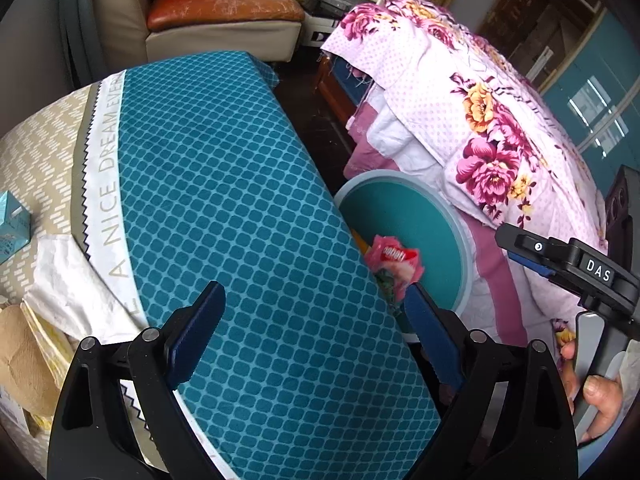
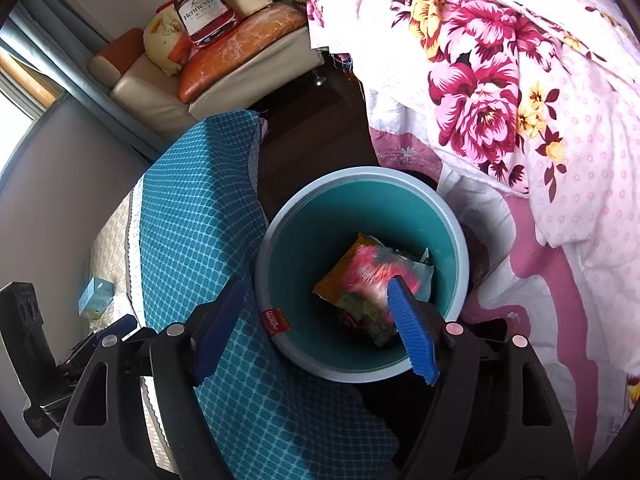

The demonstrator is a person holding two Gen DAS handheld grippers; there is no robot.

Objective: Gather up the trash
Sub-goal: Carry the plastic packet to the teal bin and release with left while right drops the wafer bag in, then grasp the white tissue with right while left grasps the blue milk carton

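1. Left gripper (image 1: 316, 332): its blue pads are spread wide with nothing between them, over the teal cloth (image 1: 248, 208) that covers the table
2. Right gripper (image 2: 316, 328): jaws wide apart and empty, hanging above the bin (image 2: 280, 216); in the left view its black body (image 1: 576, 268) shows at 3 o'clock, with the hand (image 1: 592, 392) on its handle at 4 o'clock
3. Wrapper (image 2: 372, 280): a blurred pink and yellow packet inside the bin's mouth, free of both grippers; in the right view it is just off the right pad's tip, and whether it touches the pad I cannot tell. In the left view the wrapper (image 1: 394, 264) sits at the cloth's edge, in front of the bin (image 1: 460, 232)
4. Bin: teal inside with a pale rim, standing on the floor between the table and the bed, with a red label (image 2: 275, 320) on its rim at 8 o'clock
5. Carton (image 1: 12, 220): a small teal box on the table at 9 o'clock of the left view, with crumpled paper (image 1: 68, 280) just below it
6. Quilt (image 1: 472, 120): pink floral, heaped on the bed from 12 to 3 o'clock
7. Sofa (image 1: 216, 20): cream with an orange seat, farthest off at 11 o'clock
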